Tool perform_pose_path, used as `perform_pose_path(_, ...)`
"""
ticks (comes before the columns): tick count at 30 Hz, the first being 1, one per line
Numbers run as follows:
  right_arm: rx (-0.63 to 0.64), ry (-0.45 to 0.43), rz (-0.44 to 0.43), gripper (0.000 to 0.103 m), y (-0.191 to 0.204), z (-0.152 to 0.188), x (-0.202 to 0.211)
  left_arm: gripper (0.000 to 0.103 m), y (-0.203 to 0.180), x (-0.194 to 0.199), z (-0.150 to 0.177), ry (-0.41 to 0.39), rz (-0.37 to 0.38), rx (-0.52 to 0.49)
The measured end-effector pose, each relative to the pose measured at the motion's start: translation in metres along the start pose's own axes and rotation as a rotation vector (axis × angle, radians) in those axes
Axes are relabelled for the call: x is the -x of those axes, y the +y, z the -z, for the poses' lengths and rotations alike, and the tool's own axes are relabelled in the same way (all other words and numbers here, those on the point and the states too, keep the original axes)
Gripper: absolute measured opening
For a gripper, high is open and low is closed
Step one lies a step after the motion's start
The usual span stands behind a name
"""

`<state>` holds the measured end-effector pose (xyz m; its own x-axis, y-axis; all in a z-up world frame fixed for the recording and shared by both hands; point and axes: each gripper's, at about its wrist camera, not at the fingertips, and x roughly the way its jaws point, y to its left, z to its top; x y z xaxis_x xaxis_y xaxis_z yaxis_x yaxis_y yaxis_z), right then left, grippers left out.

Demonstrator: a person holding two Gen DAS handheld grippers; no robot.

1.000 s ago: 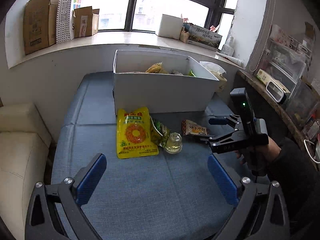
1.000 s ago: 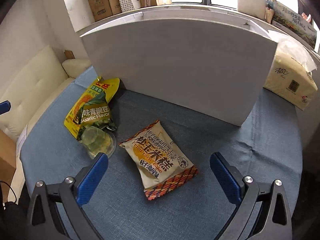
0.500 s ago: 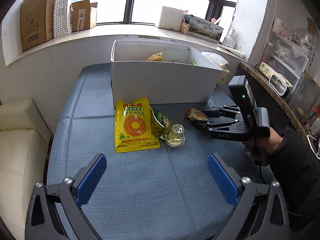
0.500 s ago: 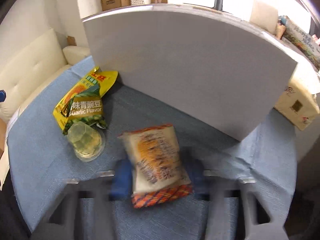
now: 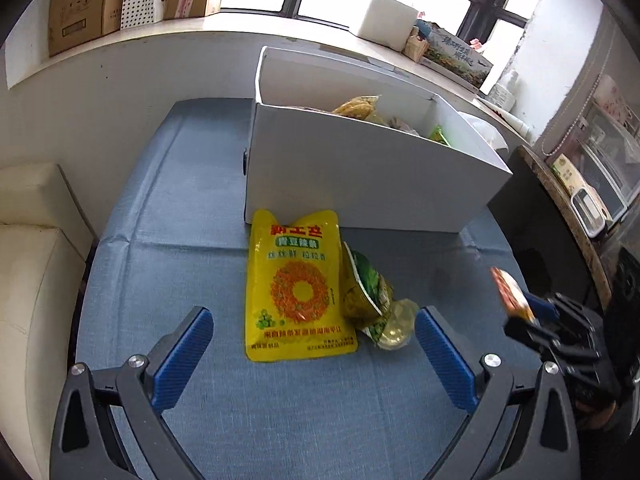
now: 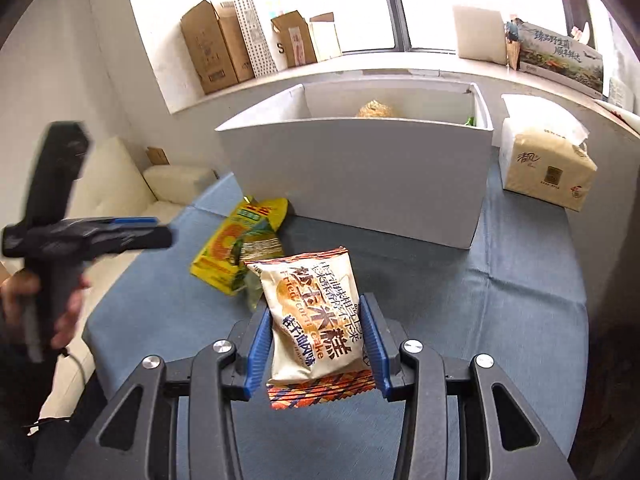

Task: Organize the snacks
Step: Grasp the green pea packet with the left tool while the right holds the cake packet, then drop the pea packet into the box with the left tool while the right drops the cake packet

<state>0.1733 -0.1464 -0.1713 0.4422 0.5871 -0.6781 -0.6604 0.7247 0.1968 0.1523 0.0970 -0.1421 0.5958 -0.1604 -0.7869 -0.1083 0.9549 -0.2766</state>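
**Rice cake packet is off the bench and in my right jaws**

Since a second ago the fried rice cake packet [image 6: 316, 320] has gone from lying flat on the blue bench [image 6: 520, 300] between wide-spread jaws to being pinched and lifted. My right gripper [image 6: 316, 344] now has its blue pads clamped on both sides of the packet's lower half, and the packet stands up clear of the cloth. My left gripper [image 5: 312, 344] has drifted in over the other snacks, jaws wide with nothing between them.

How it handles, as far as I can judge: light, puffy, crinkly film. It squashes a bit under the pads and looks slick, so I'd guess it could slide out if I swing too fast. The contents are probably brittle, so no extra squeeze. Holding the body low, just above the crimped bottom seam, seems okay; the top half is free and may flop.

The white box [image 6: 360, 168] sits right ahead against the wall, with a few snacks already inside. Going over its front wall looks like the next bit.

Left on the bench: the yellow pouch [image 5: 298, 284], the green pea bag [image 5: 366, 292] leaning on it, and a small clear jelly cup [image 5: 394, 326] touching that bag. The pouch is flat and floppy, so I'd grab it by an edge.
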Motion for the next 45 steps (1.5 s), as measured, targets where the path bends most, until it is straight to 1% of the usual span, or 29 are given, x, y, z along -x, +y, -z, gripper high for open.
perform_pose_path(4,-0.032,-0.018,-0.009,0.046,0.009,0.009,0.022,0.103,0.003,-0.022,-0.017,0.034,-0.018,0.039)
perform_pose_path(6,-0.058,-0.019,-0.017,0.046,0.011,0.015,0.03,0.103,-0.002,-0.028,-0.019,0.04,-0.011,0.05)
perform_pose_path(8,-0.076,-0.029,-0.004,0.046,0.013,0.021,0.036,0.103,-0.016,-0.034,-0.02,0.044,-0.013,0.02)
perform_pose_path(11,-0.142,-0.02,-0.032,0.046,0.007,0.03,0.042,0.102,-0.037,-0.047,-0.02,0.061,-0.028,-0.03)
perform_pose_path(14,-0.194,-0.065,-0.054,0.046,0.001,0.038,0.056,0.102,-0.052,-0.063,-0.021,0.091,-0.051,-0.041)
perform_pose_path(16,-0.203,-0.075,-0.036,0.046,-0.002,0.042,0.062,0.1,-0.061,-0.073,-0.02,0.107,-0.056,-0.051)
perform_pose_path(17,-0.213,-0.075,-0.042,0.046,-0.003,0.044,0.064,0.098,-0.066,-0.076,-0.018,0.114,-0.068,-0.065)
perform_pose_path(19,-0.246,-0.073,-0.069,0.046,-0.008,0.047,0.067,0.089,-0.075,-0.084,-0.015,0.125,-0.097,-0.1)
perform_pose_path(20,-0.249,-0.078,-0.068,0.046,-0.01,0.048,0.068,0.086,-0.076,-0.088,-0.013,0.133,-0.111,-0.105)
perform_pose_path(22,-0.254,-0.078,-0.067,0.046,-0.012,0.05,0.068,0.071,-0.08,-0.096,-0.01,0.151,-0.118,-0.12)
perform_pose_path(23,-0.257,-0.079,-0.07,0.046,-0.012,0.051,0.069,0.067,-0.081,-0.099,-0.009,0.154,-0.12,-0.135)
perform_pose_path(24,-0.255,-0.079,-0.071,0.046,-0.013,0.052,0.068,0.065,-0.084,-0.1,-0.008,0.149,-0.115,-0.149)
perform_pose_path(26,-0.254,-0.071,-0.07,0.046,-0.012,0.053,0.067,0.061,-0.086,-0.099,-0.009,0.137,-0.109,-0.16)
perform_pose_path(27,-0.255,-0.071,-0.075,0.046,-0.013,0.054,0.065,0.053,-0.086,-0.098,-0.009,0.129,-0.103,-0.161)
perform_pose_path(28,-0.256,-0.071,-0.075,0.046,-0.012,0.055,0.065,0.048,-0.085,-0.096,-0.01,0.128,-0.095,-0.158)
perform_pose_path(29,-0.256,-0.069,-0.076,0.046,-0.011,0.055,0.064,0.048,-0.083,-0.095,-0.011,0.133,-0.084,-0.151)
perform_pose_path(31,-0.265,-0.066,-0.091,0.046,-0.012,0.054,0.061,0.047,-0.082,-0.092,-0.011,0.128,-0.085,-0.155)
perform_pose_path(33,-0.268,-0.067,-0.107,0.046,-0.011,0.054,0.06,0.047,-0.082,-0.085,-0.011,0.112,-0.082,-0.164)
perform_pose_path(34,-0.258,-0.067,-0.097,0.046,-0.009,0.053,0.06,0.047,-0.083,-0.081,-0.01,0.104,-0.071,-0.164)
perform_pose_path(36,-0.257,-0.066,-0.104,0.046,-0.007,0.054,0.06,0.047,-0.082,-0.07,-0.011,0.081,-0.05,-0.162)
perform_pose_path(40,-0.254,-0.066,-0.093,0.046,-0.005,0.054,0.06,0.047,-0.076,-0.039,-0.013,0.03,0.027,-0.145)
perform_pose_path(43,-0.261,-0.065,-0.084,0.046,-0.006,0.054,0.06,0.047,-0.073,-0.013,-0.015,-0.022,0.055,-0.151)
perform_pose_path(45,-0.276,-0.063,-0.083,0.046,-0.006,0.052,0.059,0.047,-0.069,0.005,-0.02,-0.052,0.06,-0.148)
